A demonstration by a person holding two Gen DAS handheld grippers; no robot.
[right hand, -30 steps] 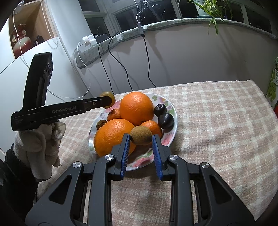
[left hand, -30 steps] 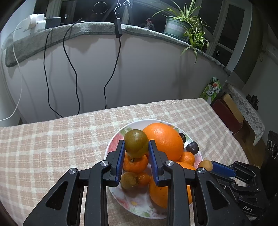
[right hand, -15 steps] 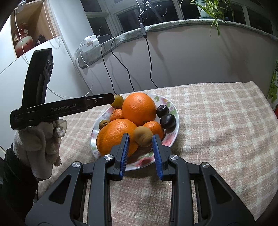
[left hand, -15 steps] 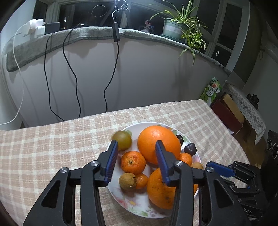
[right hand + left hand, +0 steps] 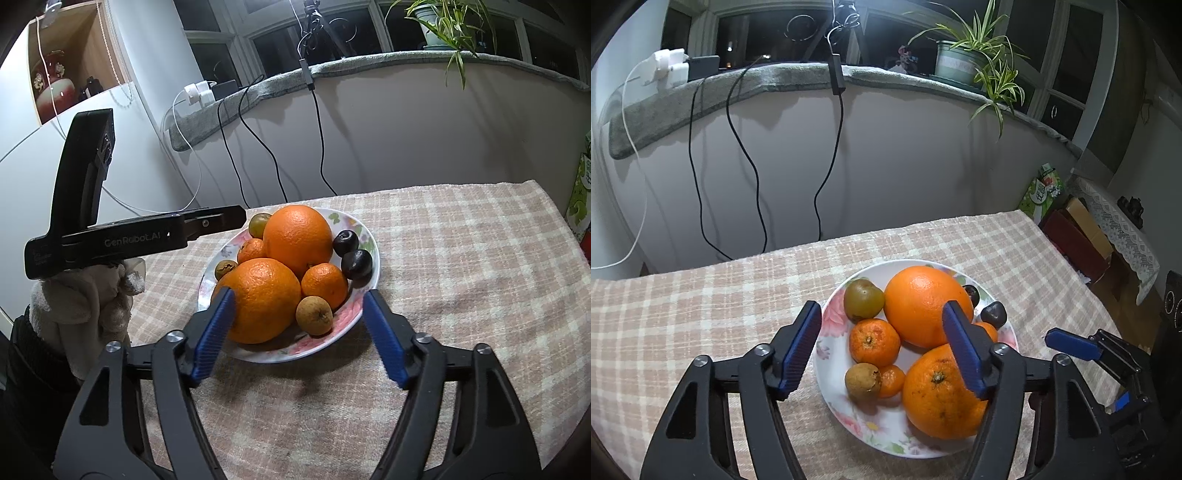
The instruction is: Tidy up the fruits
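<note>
On the checked tablecloth (image 5: 461, 258) sits the floral plate (image 5: 831, 373), piled with two big oranges, tangerines, dark plums and small brown fruits. Both claws have just been opening and now stand wide with nothing between the pads: the left gripper (image 5: 882, 350) over the greenish-brown fruit (image 5: 863, 299), the right gripper (image 5: 299, 336) by the brown fruit (image 5: 314, 315) at the near rim. This looks like the release step; next, I'd judge, each should draw back without nudging the pile
</note>
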